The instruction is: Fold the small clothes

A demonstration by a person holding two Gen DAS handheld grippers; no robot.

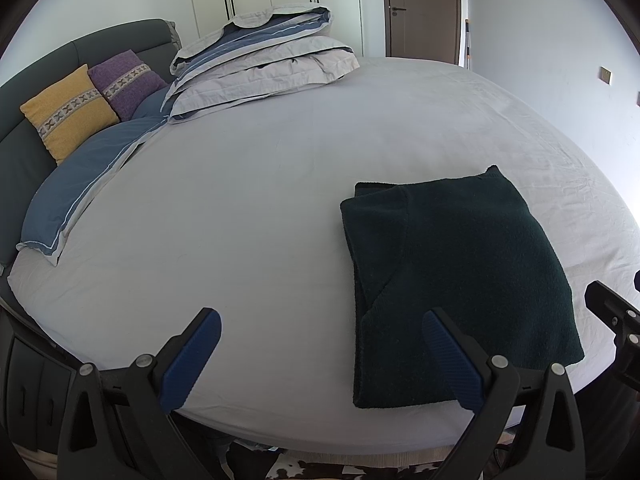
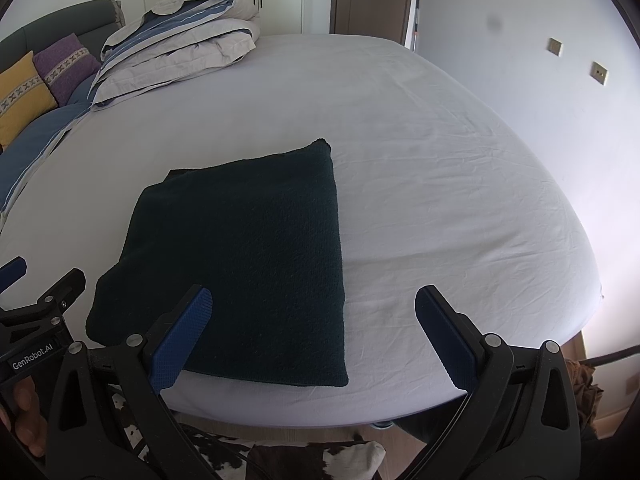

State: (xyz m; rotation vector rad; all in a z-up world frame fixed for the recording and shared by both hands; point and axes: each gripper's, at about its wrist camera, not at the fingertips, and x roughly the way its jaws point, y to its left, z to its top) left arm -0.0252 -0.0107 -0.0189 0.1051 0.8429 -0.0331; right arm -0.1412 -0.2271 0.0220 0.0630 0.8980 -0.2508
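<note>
Bed (image 1: 280,184): covered by a pale sheet, lightly creased, bare across most of its surface. Headboard (image 1: 48,64) dark grey, at far left. Folded duvet (image 1: 260,64), grey and blue, stacked at the far side near the headboard. Blue pillow (image 1: 80,184) lies flat along the left edge; a yellow cushion (image 1: 68,112) and a purple cushion (image 1: 126,80) lean against the headboard behind it. A brown door (image 1: 422,12) is closed in the far wall. Nothing stands between the grippers and the garment.

Dark green knitted garment (image 2: 240,264): folded into a flat rectangle, lying on the sheet close to the near edge of the bed.

Left gripper (image 1: 320,360): jaws spread wide, empty, held above the near edge; its right finger overlaps the garment's near left part in view, contact cannot be determined.

Right gripper (image 2: 314,336): jaws spread wide, empty; the garment's near right corner lies between them in view.
</note>
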